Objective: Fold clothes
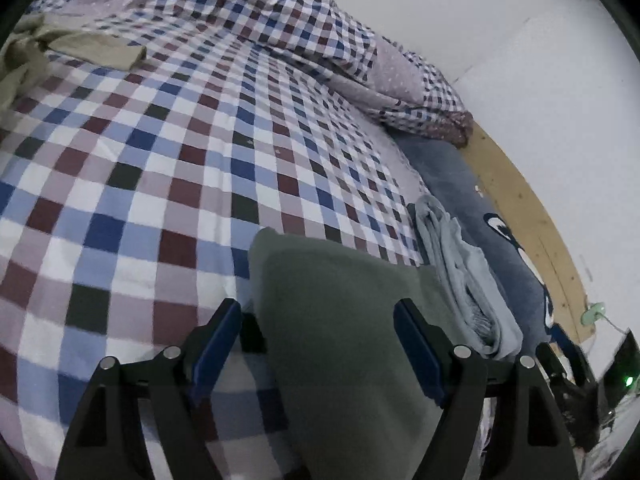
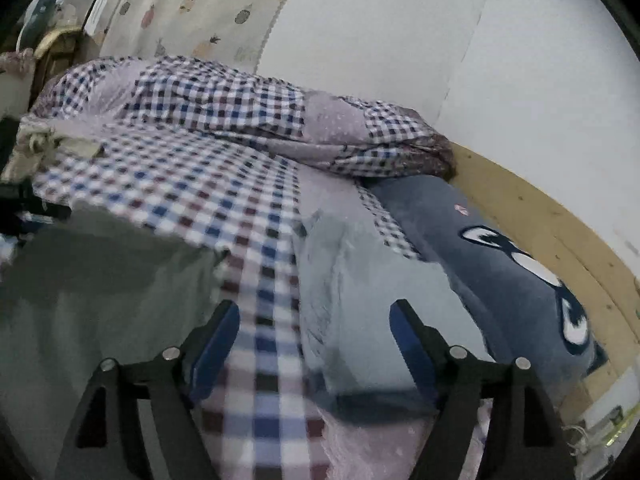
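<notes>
A folded grey-green garment (image 1: 344, 320) lies on the checked bed sheet (image 1: 160, 160), reaching between the open fingers of my left gripper (image 1: 318, 320); it also shows at the left of the right wrist view (image 2: 100, 280). A folded light-blue garment (image 1: 460, 276) lies to its right, and fills the middle right of the right wrist view (image 2: 360, 288). My right gripper (image 2: 314, 320) is open and empty, just above the sheet between the two garments. A crumpled beige garment (image 1: 60, 48) lies at the far left of the bed.
A bunched checked duvet (image 2: 240, 112) lies at the head of the bed. A dark blue cartoon pillow (image 2: 500, 264) lies along the wooden bed rail (image 2: 560, 232) by the white wall. Cables and a device with a green light (image 1: 628, 380) sit at the right.
</notes>
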A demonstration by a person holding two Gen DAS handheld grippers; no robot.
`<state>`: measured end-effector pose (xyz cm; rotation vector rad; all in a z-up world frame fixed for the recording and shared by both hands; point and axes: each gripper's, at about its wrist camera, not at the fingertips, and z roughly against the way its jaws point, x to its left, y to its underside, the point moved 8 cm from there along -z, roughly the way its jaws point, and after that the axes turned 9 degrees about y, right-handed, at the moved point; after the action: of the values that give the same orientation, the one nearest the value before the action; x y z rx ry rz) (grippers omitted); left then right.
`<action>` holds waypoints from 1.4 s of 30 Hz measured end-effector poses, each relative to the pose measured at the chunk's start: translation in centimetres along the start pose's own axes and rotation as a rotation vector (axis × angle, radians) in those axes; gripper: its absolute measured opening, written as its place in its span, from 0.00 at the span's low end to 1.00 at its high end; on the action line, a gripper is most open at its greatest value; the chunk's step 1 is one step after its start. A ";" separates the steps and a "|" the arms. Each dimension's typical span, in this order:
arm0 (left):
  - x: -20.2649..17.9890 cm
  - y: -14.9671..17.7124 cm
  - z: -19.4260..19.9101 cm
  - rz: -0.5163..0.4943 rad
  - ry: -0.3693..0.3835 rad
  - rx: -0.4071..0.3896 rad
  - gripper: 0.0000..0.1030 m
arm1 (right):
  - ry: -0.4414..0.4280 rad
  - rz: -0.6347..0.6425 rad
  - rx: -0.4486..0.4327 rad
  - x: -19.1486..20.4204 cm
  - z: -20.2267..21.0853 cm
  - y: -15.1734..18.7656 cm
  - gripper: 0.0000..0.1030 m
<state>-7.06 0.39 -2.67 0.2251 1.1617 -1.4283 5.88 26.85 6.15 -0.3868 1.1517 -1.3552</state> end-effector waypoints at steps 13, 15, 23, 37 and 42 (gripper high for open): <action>2.1 -0.1 -1.5 0.028 -0.045 0.005 0.30 | -0.660 -0.326 0.263 6.3 -12.7 -1.6 0.83; 2.6 -0.1 -1.3 0.044 -0.047 -0.018 0.24 | -0.657 -0.307 0.286 7.3 -14.1 -1.1 0.83; 2.0 -0.2 0.1 -0.011 -0.103 -0.131 0.16 | -0.613 -0.263 0.353 9.6 -17.7 0.3 0.22; 2.9 -1.1 -0.6 0.059 -0.025 -0.064 0.45 | -0.588 -0.426 0.359 6.2 -19.9 0.3 0.10; 2.5 -2.0 -0.7 0.058 0.019 -0.068 0.58 | -0.687 -0.463 0.353 8.1 -19.6 -0.5 0.49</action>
<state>-9.72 -1.11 -3.77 0.2231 1.2078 -1.3356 -11.80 26.99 -5.49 -0.8140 0.2490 -1.6038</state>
